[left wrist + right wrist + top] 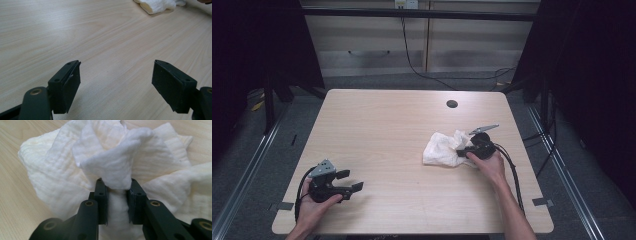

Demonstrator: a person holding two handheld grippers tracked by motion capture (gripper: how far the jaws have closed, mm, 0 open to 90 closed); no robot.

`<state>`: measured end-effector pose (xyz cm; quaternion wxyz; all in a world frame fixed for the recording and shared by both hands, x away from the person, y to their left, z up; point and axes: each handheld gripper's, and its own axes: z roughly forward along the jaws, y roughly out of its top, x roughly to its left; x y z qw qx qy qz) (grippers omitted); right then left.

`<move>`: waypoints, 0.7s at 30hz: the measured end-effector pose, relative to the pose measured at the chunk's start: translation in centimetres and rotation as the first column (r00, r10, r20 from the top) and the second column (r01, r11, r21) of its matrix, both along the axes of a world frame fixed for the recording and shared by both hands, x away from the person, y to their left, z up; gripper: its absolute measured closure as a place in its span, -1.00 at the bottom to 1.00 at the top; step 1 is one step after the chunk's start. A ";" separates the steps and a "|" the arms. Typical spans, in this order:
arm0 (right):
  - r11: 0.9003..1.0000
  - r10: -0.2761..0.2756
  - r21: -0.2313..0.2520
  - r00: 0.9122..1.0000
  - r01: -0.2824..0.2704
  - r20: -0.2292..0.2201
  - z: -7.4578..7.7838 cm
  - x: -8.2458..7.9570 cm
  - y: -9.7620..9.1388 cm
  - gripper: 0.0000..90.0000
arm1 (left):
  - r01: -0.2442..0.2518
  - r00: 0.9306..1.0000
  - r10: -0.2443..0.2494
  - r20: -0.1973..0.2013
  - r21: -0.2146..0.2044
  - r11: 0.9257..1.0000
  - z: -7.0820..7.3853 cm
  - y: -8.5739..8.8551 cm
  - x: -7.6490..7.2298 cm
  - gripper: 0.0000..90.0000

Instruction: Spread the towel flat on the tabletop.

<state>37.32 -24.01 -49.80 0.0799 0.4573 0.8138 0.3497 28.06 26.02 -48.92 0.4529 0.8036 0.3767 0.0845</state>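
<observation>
A crumpled white cloth (441, 148) lies on the right half of the wooden table (382, 130). My right gripper (463, 150) is at the cloth's right edge, shut on a bunched fold of it. In the right gripper view the fold of cloth (117, 173) is pinched between the two black jaws of that gripper (117, 202). My left gripper (350, 180) rests low near the table's front left, open, with nothing between its jaws. In the left gripper view this gripper (116, 82) has bare wood between its jaws, and the cloth (157, 5) lies far off at the top.
A dark round cable hole (452, 104) sits near the table's far edge. Black cables (512, 170) trail from the right gripper over the table's right side. Pale cabinets (422, 40) stand behind the table, dark curtains at both sides.
</observation>
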 end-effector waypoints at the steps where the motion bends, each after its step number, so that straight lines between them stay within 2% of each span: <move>1: 1.000 0.003 0.005 1.000 -0.003 0.001 0.0 -0.2 0.1 0.65 | 0.003 1.000 -0.003 -0.004 -0.002 1.000 0.0 0.0 0.0 -0.49; 3: 1.000 0.012 0.021 1.000 -0.012 0.004 -0.1 -0.6 0.4 0.66 | 0.008 1.000 -0.007 -0.003 0.007 1.000 -0.1 -0.1 0.0 -0.49; 10: 0.999 0.047 0.020 0.999 -0.048 0.008 -0.1 -2.2 2.2 0.65 | 0.004 1.000 -0.004 -0.001 0.011 1.000 -0.1 -0.2 0.0 -0.49; 15: 0.996 0.070 0.056 0.998 -0.070 0.005 -0.3 -3.0 3.1 0.66 | 0.010 1.000 -0.010 -0.007 0.015 1.000 -0.1 -0.3 0.0 -0.49; 20: 0.992 0.107 0.062 0.994 -0.107 0.003 -0.3 -3.7 4.3 0.66 | 0.015 1.000 -0.015 -0.010 0.008 1.000 -0.1 -0.2 0.0 -0.49; 21: 0.990 0.128 0.064 0.992 -0.128 0.008 -0.3 -4.0 4.8 0.66 | 0.007 1.000 -0.007 -0.006 0.009 1.000 -0.1 -0.2 0.0 -0.49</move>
